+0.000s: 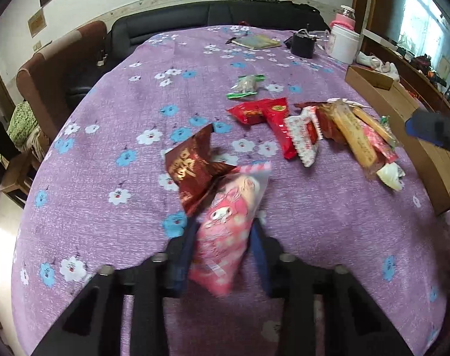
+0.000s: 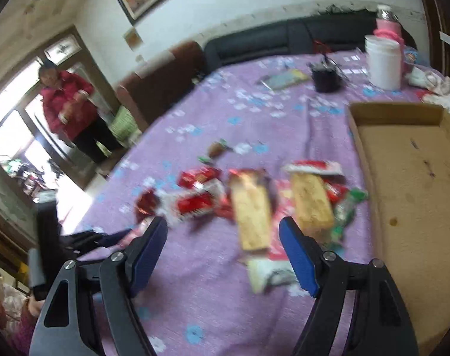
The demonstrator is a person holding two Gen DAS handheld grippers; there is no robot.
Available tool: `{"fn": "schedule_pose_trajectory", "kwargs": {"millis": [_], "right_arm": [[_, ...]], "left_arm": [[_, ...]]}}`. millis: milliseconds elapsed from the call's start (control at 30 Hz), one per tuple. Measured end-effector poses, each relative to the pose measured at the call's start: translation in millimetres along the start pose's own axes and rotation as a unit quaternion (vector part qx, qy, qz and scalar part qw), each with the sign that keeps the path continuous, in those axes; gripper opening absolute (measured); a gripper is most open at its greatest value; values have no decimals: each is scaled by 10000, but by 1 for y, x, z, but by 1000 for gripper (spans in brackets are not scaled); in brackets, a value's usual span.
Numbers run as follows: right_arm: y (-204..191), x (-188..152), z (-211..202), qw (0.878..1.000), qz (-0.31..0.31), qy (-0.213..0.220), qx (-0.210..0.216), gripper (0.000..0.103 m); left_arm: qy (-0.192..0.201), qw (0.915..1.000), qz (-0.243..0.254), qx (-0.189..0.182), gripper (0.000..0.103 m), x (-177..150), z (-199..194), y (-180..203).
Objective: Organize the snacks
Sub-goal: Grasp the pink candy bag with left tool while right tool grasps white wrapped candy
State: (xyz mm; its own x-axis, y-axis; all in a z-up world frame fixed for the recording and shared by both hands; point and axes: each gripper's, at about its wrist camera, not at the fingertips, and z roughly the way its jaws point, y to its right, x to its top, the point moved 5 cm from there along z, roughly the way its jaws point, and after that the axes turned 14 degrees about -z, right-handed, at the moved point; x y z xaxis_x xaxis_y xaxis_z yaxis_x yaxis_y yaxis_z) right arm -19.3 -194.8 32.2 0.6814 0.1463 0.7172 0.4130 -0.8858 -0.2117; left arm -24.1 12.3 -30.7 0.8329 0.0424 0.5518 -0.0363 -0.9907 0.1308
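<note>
My left gripper (image 1: 225, 222) is shut on a pink checked snack packet (image 1: 225, 228), held just above the purple flowered tablecloth (image 1: 106, 148). A dark red packet (image 1: 192, 172) lies right beside it. Further right lie red packets (image 1: 263, 112), a red-and-white one (image 1: 303, 136) and long yellow biscuit packs (image 1: 355, 139), with a green-ended sweet (image 1: 245, 86) behind. My right gripper (image 2: 222, 225) stands open over the table just short of that pile. The yellow biscuit packs (image 2: 251, 213) lie close ahead of its blue pads (image 2: 296, 252), untouched. An open cardboard box (image 2: 403, 178) sits to the right.
At the table's far end stand a white tub (image 1: 343, 44), a black cup (image 1: 303, 44) and a booklet (image 1: 256, 41). A dark sofa (image 1: 225, 14) and a brown chair (image 1: 61, 68) border the table. A person in red (image 2: 67, 103) stands in the doorway at left.
</note>
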Motion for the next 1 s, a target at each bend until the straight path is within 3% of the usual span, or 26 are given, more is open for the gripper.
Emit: {"fn": "schedule_pose_trajectory", "kwargs": {"millis": [67, 233, 400, 500, 567, 633, 667, 833, 1000], "right_arm": [[7, -9, 7, 9993, 78, -362, 86, 77], [14, -22, 10, 9982, 164, -557, 145, 77], [8, -32, 26, 9946, -244, -950, -338, 75], [14, -39, 36, 9890, -400, -1208, -760, 64], [15, -41, 35, 9866, -540, -1203, -963, 55], [16, -43, 33, 9833, -638, -1212, -1199, 32], [18, -43, 31, 9836, -625, -1182, -1207, 29], [14, -39, 25, 9889, -573, -1058, -872, 27], [-6, -24, 3, 9978, -442, -456, 176, 27]], "left_arm": [[34, 10000, -23, 78, 32, -2, 1, 1], [-3, 9999, -103, 93, 32, -3, -5, -2], [16, 9998, -4, 194, 40, 12, 5, 1], [140, 9996, -40, 254, 40, 17, 12, 2], [154, 9997, -86, 165, 30, 19, 14, 3], [212, 9996, -144, 144, 28, 18, 12, 2], [240, 9995, -165, 143, 27, 17, 10, 1], [285, 9987, -409, -139, 27, 11, -5, -7], [390, 9974, -467, -392, 27, 12, -29, -2]]}}
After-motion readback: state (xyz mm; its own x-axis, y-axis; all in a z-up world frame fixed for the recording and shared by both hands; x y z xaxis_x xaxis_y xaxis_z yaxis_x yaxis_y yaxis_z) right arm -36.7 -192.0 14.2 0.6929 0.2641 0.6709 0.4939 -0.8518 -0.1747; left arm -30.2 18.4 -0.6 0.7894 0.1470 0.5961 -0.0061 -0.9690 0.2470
